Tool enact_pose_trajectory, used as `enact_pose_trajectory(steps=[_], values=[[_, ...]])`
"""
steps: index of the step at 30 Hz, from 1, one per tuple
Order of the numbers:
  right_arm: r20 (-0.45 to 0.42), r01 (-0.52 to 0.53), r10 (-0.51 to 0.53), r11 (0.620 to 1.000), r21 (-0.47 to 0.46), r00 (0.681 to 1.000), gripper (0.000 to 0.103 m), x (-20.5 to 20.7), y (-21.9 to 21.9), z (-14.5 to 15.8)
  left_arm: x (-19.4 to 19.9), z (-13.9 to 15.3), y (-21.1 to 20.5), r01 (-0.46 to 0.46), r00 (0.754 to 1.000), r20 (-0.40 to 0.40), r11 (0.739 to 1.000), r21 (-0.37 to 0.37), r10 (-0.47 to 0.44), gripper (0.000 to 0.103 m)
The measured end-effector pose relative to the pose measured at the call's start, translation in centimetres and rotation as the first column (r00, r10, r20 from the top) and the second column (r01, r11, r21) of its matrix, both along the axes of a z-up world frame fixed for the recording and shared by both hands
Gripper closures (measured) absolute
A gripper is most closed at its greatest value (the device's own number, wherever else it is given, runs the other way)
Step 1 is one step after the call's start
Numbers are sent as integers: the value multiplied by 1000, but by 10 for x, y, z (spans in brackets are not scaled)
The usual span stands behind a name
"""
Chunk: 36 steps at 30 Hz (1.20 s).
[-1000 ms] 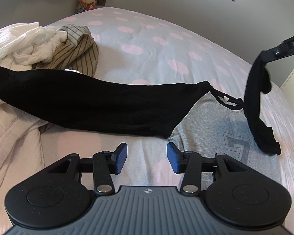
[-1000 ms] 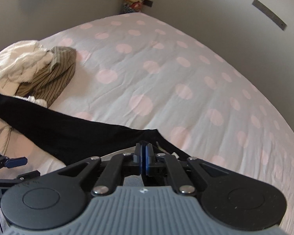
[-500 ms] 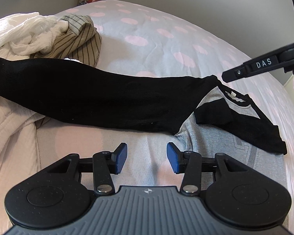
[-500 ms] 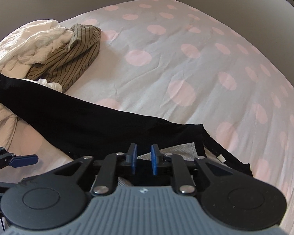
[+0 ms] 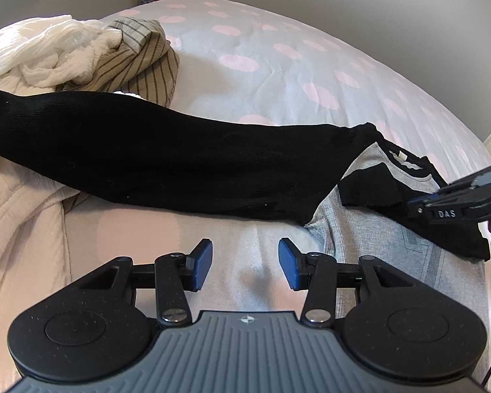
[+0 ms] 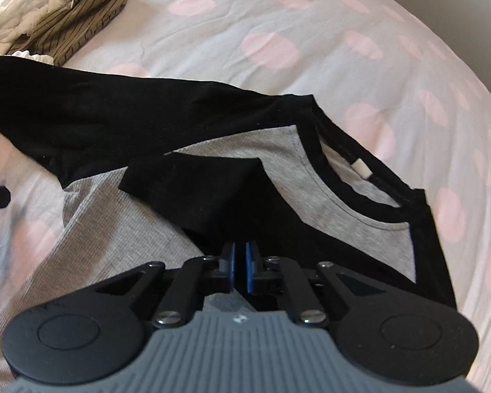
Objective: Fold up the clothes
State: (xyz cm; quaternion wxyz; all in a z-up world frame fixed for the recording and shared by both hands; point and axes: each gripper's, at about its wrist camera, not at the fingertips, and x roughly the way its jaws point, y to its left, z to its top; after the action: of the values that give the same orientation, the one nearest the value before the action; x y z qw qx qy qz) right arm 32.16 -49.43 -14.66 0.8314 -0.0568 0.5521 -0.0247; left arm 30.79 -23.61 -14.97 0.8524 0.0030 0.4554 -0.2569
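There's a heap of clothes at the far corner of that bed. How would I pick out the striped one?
Start at the bed with the pink-dotted sheet and follow the long black sleeve to the pile beyond it. The striped garment lies crumpled on the pile's right side, against the white clothes. It alone is olive-tan with thin dark stripes.

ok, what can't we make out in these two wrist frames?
- Shirt hem: both views, cut off behind the gripper bodies and the lower edge.
- Long sleeve cuff: both views, runs off the left edge.
- Right gripper: right wrist view, jaws closing with a narrow gap; whether fabric sits between them is unclear. Left wrist view, cut by the right edge.
- Chest print: left wrist view, folded sleeve covers part.
- Clothes pile: tangled, cut off at left.
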Motion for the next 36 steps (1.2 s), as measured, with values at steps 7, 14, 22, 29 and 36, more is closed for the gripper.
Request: enact_pose_trajectory(steps=[7, 14, 22, 29, 36], values=[[134, 6, -16, 998, 69, 991, 94, 38, 4, 16, 2, -6, -2, 5, 1000, -3, 1000, 15, -5, 61], [184, -10, -13, 992, 127, 983, 93, 41, 6, 29, 5, -7, -1, 0, 1000, -4, 1000, 12, 0, 61], [171, -129, 118, 990, 57, 978, 87, 25, 26, 5, 3, -5, -4, 14, 1000, -2, 1000, 13, -14, 61], [205, -207, 203, 978, 2, 958, 72, 38, 43, 1, 5, -8, -4, 11, 1000, -16, 1000, 10, -11, 61], [208, -159, 149, 987, 31, 967, 95, 37, 39, 1, 7, -10, -2, 5, 1000, -22, 1000, -4, -5, 61]])
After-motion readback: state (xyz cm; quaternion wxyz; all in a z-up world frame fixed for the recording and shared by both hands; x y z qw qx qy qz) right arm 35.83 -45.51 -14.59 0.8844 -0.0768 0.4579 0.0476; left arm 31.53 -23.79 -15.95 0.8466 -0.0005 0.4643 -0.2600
